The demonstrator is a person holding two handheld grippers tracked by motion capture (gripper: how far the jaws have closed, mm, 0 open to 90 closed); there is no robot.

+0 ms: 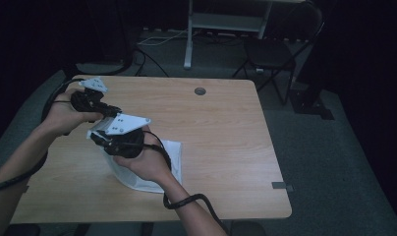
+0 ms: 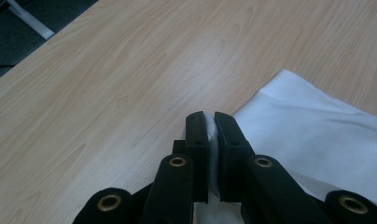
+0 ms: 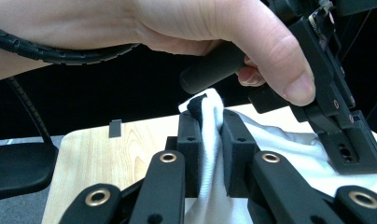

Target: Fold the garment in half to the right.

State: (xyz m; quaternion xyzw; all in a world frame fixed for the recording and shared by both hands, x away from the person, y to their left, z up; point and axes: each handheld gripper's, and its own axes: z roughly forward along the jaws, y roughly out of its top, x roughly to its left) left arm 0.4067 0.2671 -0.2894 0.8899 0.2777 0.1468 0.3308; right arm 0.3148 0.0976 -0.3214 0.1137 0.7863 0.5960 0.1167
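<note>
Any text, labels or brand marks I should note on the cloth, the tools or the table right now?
None can be read. The white cloth is plain, the table is bare wood grain, and the left tool and right tool, both shut on the cloth, carry no marking that can be read.

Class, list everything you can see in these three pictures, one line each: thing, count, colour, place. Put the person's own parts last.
cloth: one, white, on the near left part of the table, pinched by both grippers
table: one, light wood top, middle of the high view
round hole: one, grey, far edge of the table top
small tab: one, grey, near right edge of the table
chair: one, black, on the floor beyond the table
frame: one, pale, at the back, on the floor
left gripper: one, black, shut on the cloth's edge
right gripper: one, black, shut on a fold of cloth
forearms and hands: two, entering from the bottom
</note>
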